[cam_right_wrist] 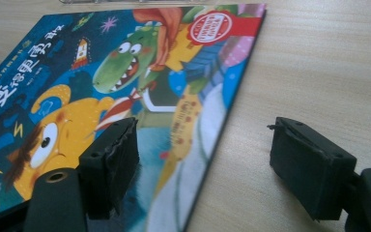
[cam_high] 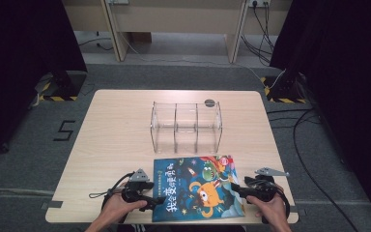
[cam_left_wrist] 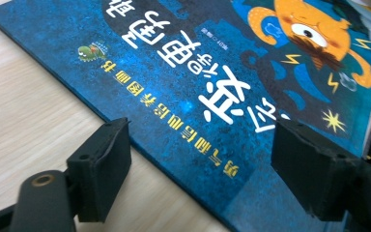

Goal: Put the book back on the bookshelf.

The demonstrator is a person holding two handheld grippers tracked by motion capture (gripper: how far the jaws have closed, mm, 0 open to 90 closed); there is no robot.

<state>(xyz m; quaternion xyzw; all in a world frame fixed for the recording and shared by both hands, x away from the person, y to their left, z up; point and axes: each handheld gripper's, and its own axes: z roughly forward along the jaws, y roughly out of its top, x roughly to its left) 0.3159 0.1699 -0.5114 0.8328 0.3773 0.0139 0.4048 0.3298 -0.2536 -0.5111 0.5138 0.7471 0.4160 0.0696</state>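
High view: blue cartoon-monster picture book (cam_high: 198, 188) lies flat between two wide-open grippers.

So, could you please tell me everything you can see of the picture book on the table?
The picture book lies flat and closed, cover up, at the near edge of the wooden table, just in front of the clear plastic organizer. Its glossy blue cover shows an orange one-eyed monster, a green dinosaur, white Chinese title characters and a red round seal. The left gripper straddles its left edge and the right gripper its right edge, jaws apart.

Even, soft overhead light; faint shadows; dark margins; close-up foregrounds slightly blurred.
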